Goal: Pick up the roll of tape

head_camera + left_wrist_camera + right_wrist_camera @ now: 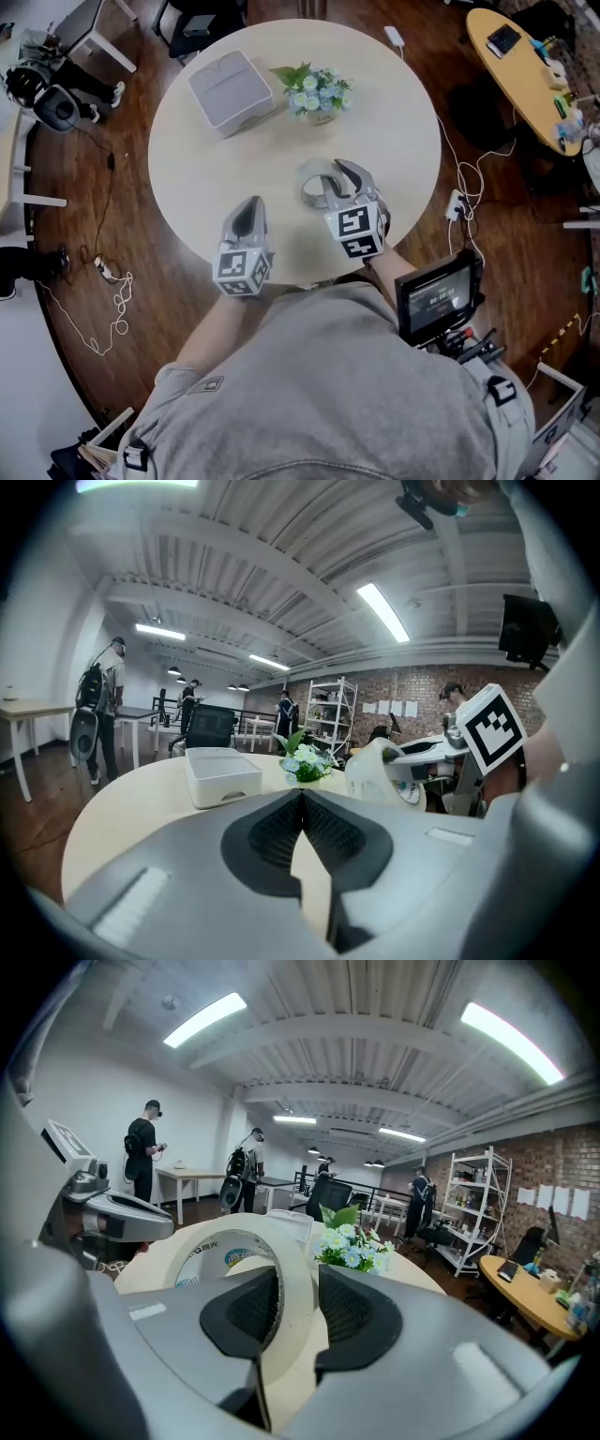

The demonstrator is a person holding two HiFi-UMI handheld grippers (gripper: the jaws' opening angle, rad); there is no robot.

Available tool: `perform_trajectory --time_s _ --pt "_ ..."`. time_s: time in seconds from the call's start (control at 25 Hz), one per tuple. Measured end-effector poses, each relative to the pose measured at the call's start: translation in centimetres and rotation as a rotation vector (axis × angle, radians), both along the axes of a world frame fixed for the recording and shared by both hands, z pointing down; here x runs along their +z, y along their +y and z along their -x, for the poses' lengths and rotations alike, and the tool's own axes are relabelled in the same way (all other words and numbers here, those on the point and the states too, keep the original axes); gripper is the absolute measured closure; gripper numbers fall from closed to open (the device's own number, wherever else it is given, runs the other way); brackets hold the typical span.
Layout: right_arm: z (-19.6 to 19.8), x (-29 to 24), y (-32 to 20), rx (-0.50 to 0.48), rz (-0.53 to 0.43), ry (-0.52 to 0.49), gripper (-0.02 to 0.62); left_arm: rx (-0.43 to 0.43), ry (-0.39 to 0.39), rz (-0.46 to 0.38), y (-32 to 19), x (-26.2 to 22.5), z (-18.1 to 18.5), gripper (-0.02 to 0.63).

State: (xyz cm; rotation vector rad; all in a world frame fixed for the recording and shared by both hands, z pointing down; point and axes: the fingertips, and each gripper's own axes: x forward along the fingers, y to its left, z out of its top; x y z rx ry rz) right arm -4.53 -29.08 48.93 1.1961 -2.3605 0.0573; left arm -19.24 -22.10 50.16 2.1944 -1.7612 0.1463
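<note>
The roll of tape (281, 1241) is clamped by the right gripper (295, 1288); in the right gripper view one ribbed pad is pressed on the inside of the cream wall and the other on the outside, so that the roll is held upright with its open hole turned to the left of that view; printed labels are seen on the inner core, too small to be read. In the head view the roll of tape (306, 187) is seen over the near right part of the round table (394, 141), ahead of the right gripper (339, 178) and its marker cube (356, 230); whether it is clear of the tabletop cannot be judged from above. From the left gripper view it (375, 771) is seen to the right of the flowers (305, 761).

The left gripper (302, 803) is closed on nothing; its two dark pads are seen meeting at their tips, with only the tabletop beyond them. In the head view the left gripper (249, 208) is held over the near edge of the table, beside the right one and apart from the roll.

A white box (230, 89) is set on the far left of the table; a small pot of flowers (317, 92) is placed just to its right. A small screen (439, 298) is worn at the person's right side.
</note>
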Motion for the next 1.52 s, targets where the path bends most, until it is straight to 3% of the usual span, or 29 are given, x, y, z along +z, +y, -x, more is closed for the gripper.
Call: perform_trajectory --time_s 0.36,0.72,1.16,1.52 --pt "-2.1 -1.9 4.8 0.078 -0.015 -0.024 0.471 0.062 0.026 -0.039 1.8 -1.3 -1.6 0.604" --pt "-3.7 -3.3 7.9 0.011 -0.049 -0.083 0.469 -0.008 0.006 -0.071 4.9 -2.9 -3.8 0.604" --pt "-12.4 -3.3 13.2 -0.065 -0.043 -0.119 0.468 -0.102 -0.021 -0.08 11.3 -3.8 -12.4 0.604" --pt "-16.0 -2.7 16.8 -0.086 -0.031 -0.125 0.466 -0.142 -0.034 -0.093 15.0 -4.4 -15.2 0.604"
